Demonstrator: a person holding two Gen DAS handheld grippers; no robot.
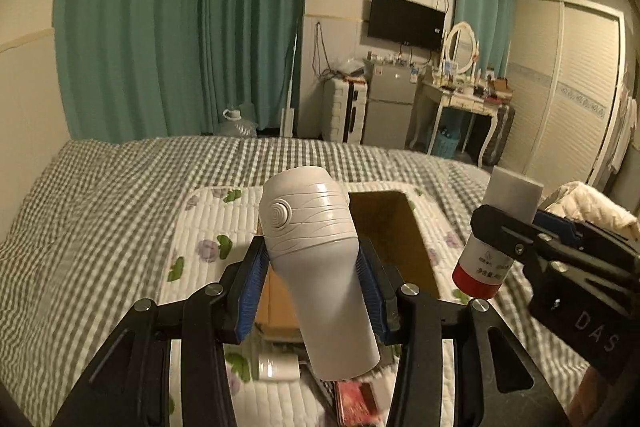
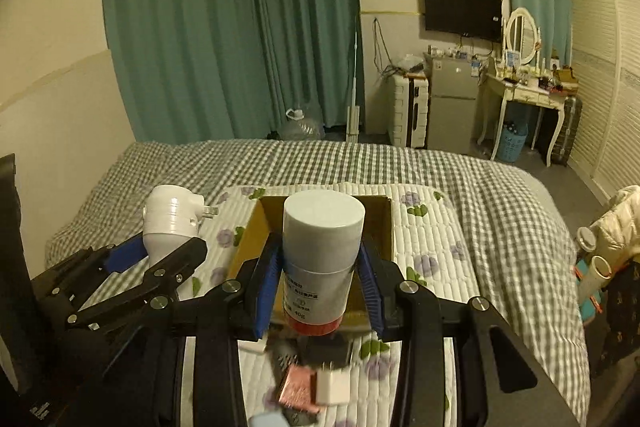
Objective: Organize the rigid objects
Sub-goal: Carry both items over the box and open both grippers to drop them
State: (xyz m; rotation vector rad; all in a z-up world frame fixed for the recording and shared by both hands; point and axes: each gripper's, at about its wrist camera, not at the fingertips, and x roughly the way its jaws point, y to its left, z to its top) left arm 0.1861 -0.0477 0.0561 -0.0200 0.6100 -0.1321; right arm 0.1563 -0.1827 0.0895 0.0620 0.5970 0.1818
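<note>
My left gripper (image 1: 314,279) is shut on a white plug-in device (image 1: 316,267) with a spiral button, held above the bed; it also shows in the right wrist view (image 2: 170,223), its plug prongs pointing right. My right gripper (image 2: 318,277) is shut on a white cylindrical bottle with a red base (image 2: 320,255), also seen in the left wrist view (image 1: 498,235). An open cardboard box (image 1: 396,235) lies on a floral quilted mat (image 1: 208,227) just beyond both grippers; it also shows in the right wrist view (image 2: 256,231).
Below the grippers on the mat lie a white roll (image 1: 278,367), a red packet (image 1: 356,401), a pink packet (image 2: 298,389) and a white charger (image 2: 334,387). A checked bedspread (image 1: 100,195) covers the bed. A cream jacket (image 2: 618,215) lies at the right.
</note>
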